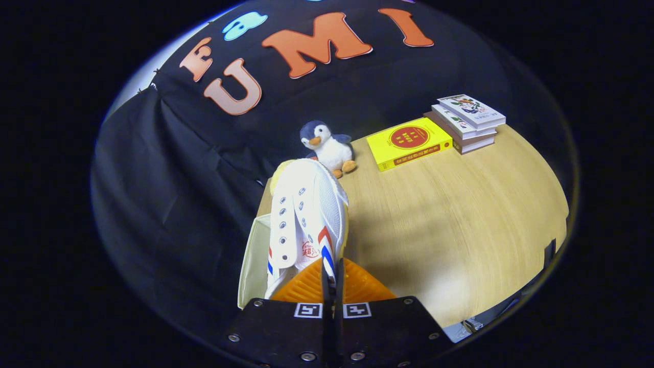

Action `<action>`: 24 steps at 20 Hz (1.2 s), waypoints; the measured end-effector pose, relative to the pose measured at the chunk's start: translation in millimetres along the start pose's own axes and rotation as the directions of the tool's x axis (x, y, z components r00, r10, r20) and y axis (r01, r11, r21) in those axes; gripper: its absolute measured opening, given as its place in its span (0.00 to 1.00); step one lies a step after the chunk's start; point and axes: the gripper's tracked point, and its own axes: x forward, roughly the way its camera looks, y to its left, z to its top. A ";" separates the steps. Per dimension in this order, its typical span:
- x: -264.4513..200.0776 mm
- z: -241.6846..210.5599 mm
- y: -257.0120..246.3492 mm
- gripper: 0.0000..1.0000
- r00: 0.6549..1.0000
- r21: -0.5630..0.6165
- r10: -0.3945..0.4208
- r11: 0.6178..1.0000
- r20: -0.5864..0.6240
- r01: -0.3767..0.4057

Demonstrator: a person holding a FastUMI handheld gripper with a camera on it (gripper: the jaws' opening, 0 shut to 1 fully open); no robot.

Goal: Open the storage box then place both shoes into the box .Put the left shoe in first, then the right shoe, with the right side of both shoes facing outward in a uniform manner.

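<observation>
The tongs [332, 283] are clenched on the heel rim of a white canvas lace-up shoe with red and blue stripes [306, 214]. The shoe is held above a pale storage box [254, 260] at the corner of the light wooden bench [449, 214], with a small plush penguin [327, 145] beyond its toe.

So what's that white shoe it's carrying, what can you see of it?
The white sneaker looks like canvas with a mesh side panel, rows of metal eyelets and no laces visible. Red and blue stripes mark its side near the heel, and a red print sits on the insole. It points away from the gripper, toe toward the plush penguin, raised above the wooden table. The fingers are closed on its heel-side edge. Beside it shows the pale wall of the storage box.
</observation>
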 end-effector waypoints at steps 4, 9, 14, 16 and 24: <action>27.2 -31.6 44.3 0.00 0.998 0.015 0.026 1.000 -0.055 -0.025; 50.9 -47.6 60.8 0.00 0.994 -0.016 -0.035 0.999 -0.101 0.033; 71.0 -64.0 33.5 0.00 0.981 -0.030 -0.151 0.989 -0.123 0.148; 78.6 -66.4 34.0 0.01 0.981 0.003 -0.141 0.990 -0.129 0.143; 50.1 -24.9 65.9 0.76 0.996 -0.051 -0.082 0.995 -0.026 0.080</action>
